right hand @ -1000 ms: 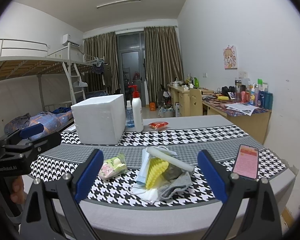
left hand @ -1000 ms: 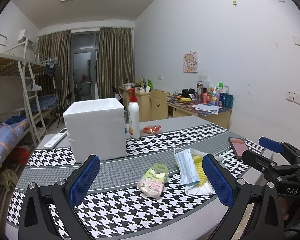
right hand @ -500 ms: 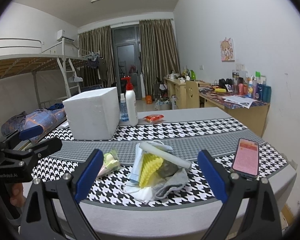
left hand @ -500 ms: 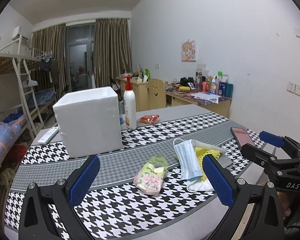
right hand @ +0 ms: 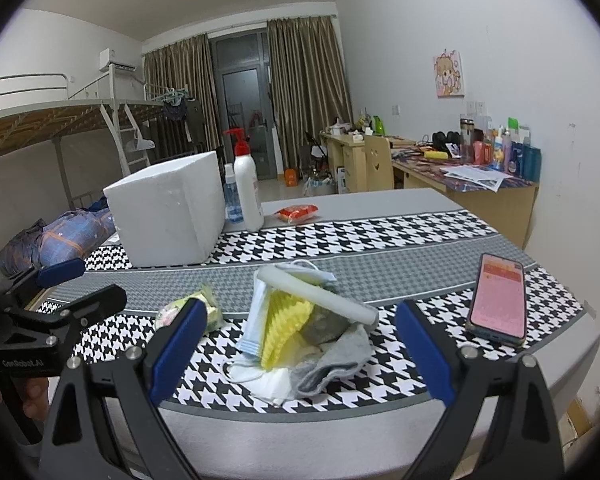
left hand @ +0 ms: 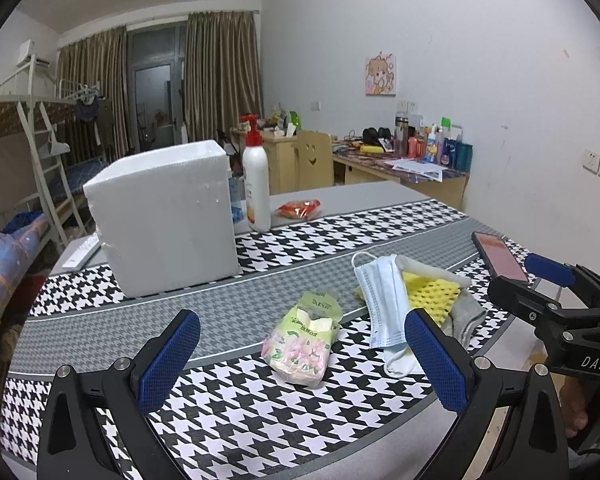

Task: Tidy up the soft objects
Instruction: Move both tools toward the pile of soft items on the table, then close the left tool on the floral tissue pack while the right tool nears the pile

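Both cameras have drawn nearer to the soft pile since the earlier frames, so it fills more of each view, and the pile itself lies where it lay.

Across both views runs the table with the black-and-white houndstooth and grey cloth (left hand: pixel 220 320). At centre left of the left wrist view stands the big white foam box (left hand: pixel 164 216), with the white pump bottle with a red top (left hand: pixel 257 184) just beside it on the right. Low in that view the left gripper (left hand: pixel 300 364), blue-padded, has its jaws wide apart around nothing; the floral tissue packet (left hand: pixel 300 340) lies on the cloth between and beyond them. Low in the right wrist view the right gripper (right hand: pixel 300 348) is likewise spread and empty, framing the heap at centre frame: a pale blue face mask (right hand: pixel 256 320) leaning against a yellow honeycomb sponge (right hand: pixel 284 324), a white foam tube (right hand: pixel 316 294) across the top, a grey sock (right hand: pixel 332 360) below right. At centre right lies a phone with a pink screen (right hand: pixel 498 300), well apart from the heap.
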A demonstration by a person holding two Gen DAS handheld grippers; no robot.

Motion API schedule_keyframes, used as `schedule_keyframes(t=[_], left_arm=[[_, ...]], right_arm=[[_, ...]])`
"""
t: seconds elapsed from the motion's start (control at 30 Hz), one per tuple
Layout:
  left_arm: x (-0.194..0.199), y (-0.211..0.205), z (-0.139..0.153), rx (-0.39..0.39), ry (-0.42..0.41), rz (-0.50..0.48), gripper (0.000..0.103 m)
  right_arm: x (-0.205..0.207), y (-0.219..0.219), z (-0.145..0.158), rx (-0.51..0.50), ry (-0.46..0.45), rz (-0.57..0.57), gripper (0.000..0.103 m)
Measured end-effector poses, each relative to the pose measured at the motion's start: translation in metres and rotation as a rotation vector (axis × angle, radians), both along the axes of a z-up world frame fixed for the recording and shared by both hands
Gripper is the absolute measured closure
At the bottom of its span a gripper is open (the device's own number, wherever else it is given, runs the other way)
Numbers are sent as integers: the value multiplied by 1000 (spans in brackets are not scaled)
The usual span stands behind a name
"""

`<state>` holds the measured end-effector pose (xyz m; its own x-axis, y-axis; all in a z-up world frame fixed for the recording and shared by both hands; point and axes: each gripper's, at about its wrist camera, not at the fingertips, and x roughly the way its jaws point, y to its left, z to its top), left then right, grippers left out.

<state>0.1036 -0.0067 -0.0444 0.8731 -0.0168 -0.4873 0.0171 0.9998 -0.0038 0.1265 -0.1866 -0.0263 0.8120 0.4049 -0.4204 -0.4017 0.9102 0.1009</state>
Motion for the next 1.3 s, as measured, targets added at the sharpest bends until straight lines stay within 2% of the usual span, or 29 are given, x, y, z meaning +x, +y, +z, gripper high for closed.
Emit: schedule_keyframes(t=[0.73,0.93,1.03,1.17,1.3], left_arm=[[34,1,-23,22,94,-14,1],[43,2,-32,15,141,-25,1],[48,1,-36,16,159,-33,2],[62,-2,-43,11,218,-62,10],[71,-4,-49,29,239,-62,11]], right_arm=[[26,0,-12,-13,55,-11,6],[31,-1,-15,-15,69,-18,6],[33,-2,-17,-16,78,-19,6],[35,-1,-18,-18,82,-18,6],[38,-2,-20,-22,83,-17,6]])
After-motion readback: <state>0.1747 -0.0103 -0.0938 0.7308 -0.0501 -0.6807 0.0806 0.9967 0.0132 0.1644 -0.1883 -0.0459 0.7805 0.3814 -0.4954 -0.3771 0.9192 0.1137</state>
